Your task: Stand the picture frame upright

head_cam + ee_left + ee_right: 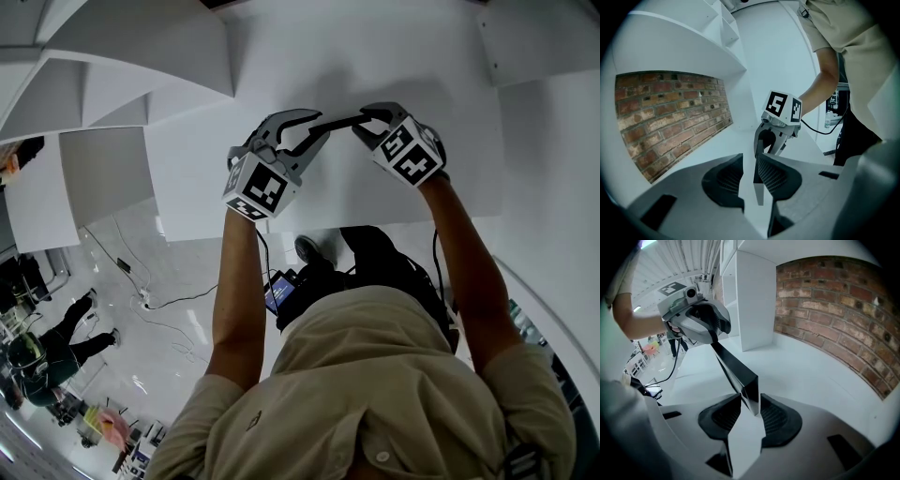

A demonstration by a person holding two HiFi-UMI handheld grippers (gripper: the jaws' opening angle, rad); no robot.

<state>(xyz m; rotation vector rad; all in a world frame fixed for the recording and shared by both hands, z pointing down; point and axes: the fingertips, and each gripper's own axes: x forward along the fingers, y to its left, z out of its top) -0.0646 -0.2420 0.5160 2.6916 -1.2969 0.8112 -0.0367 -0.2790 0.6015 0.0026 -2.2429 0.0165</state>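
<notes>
Head view: one picture frame (334, 121) bridges two claws. Its corner is pinched by the right claw (747, 408); the left claw (750, 173) is spread around its edge.

Dark picture frame (735, 367): near end between right gripper (751, 403) pads, touching both; far end at left gripper (710, 328).

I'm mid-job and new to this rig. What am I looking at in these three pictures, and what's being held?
No robot: a person holds a two-jaw gripper in each hand. The head view looks down on the left gripper and right gripper above a white table. The other two views ride on the grippers. A thin black picture frame spans between them. The left jaws stand apart around one end; the right jaws sit close on a corner, but whether they press I cannot tell.
</notes>
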